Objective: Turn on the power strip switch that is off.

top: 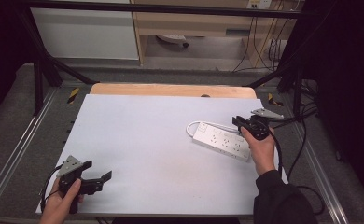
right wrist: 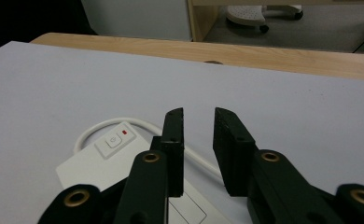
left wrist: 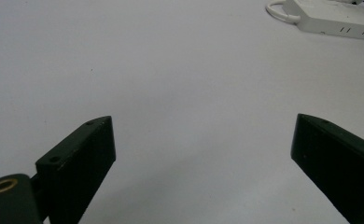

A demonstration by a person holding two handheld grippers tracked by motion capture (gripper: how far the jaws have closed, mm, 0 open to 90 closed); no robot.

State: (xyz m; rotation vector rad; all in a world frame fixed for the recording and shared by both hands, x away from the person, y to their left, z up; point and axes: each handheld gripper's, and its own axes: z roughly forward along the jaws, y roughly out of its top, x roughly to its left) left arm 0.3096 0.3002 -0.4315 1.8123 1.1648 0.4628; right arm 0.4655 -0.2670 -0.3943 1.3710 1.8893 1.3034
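Position: the power strip lies on the right half of the desk, directly under and just ahead of the right gripper.
Long axis: runs from far-left to near-right in the high view, switch end far-left.
Nearer hand: the right; the left gripper is well apart at the near-left corner.
Right jaws: narrowly parted, holding nothing, above the strip's cord.
Left jaws: wide open, empty.
Look: white, flat, three socket groups, rocker switch with red mark, white cord looping from the switch end.
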